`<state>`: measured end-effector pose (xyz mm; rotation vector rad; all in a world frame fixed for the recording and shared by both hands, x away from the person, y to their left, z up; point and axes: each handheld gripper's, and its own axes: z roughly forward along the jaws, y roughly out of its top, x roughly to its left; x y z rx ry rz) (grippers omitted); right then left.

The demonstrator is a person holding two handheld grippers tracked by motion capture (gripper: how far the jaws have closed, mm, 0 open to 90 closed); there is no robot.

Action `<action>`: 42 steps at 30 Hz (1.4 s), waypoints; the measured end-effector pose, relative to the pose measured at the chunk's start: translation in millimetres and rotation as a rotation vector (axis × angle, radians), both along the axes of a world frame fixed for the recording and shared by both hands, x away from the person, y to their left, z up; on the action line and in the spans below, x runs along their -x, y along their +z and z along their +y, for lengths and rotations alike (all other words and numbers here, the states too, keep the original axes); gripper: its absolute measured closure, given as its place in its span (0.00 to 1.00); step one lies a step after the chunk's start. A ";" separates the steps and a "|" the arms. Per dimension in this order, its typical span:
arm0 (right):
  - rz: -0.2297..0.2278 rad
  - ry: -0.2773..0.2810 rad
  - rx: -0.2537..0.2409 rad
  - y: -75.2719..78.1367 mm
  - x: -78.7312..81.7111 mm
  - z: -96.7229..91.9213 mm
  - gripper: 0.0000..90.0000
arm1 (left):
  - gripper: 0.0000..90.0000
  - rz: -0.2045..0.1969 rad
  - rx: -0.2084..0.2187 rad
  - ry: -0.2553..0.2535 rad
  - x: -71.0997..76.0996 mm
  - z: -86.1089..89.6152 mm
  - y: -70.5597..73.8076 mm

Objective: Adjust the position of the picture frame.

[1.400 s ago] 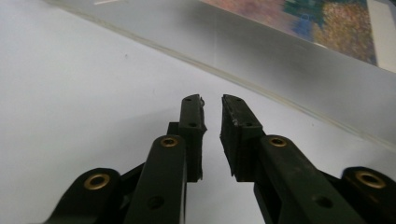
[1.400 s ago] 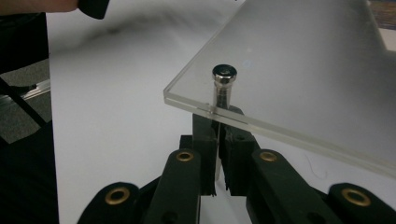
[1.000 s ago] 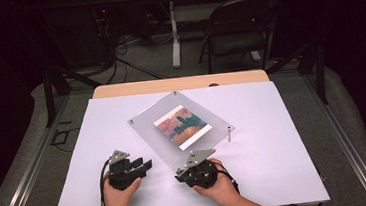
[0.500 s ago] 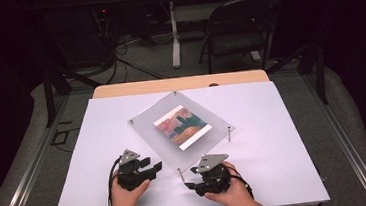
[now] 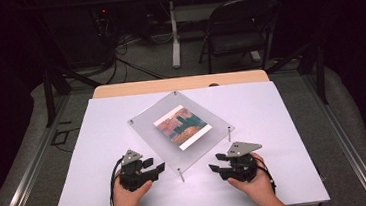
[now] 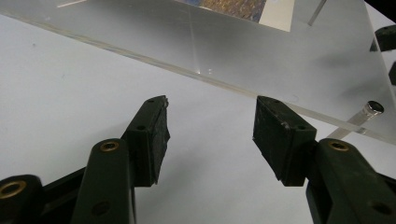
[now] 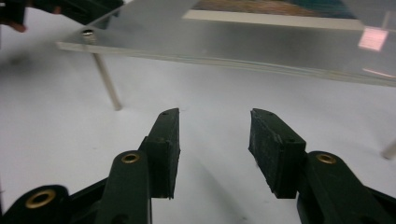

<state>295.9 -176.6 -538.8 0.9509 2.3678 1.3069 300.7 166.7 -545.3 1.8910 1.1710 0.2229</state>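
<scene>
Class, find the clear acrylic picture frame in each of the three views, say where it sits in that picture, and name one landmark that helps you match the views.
High view: the clear acrylic frame lies mid-table, ahead of both grippers.
Left gripper view: its clear plate spans the top, above the fingers.
Right gripper view: the plate crosses the top.
Shared landmark: the near-corner metal standoff post.

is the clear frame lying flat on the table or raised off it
Raised: the clear frame stands on thin metal legs above the white table.
</scene>
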 end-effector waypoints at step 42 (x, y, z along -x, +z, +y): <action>0.009 -0.235 0.031 -18.6 -85.4 -39.4 0.94 | 0.67 -0.004 -0.002 -0.117 38.5 -21.7 -4.6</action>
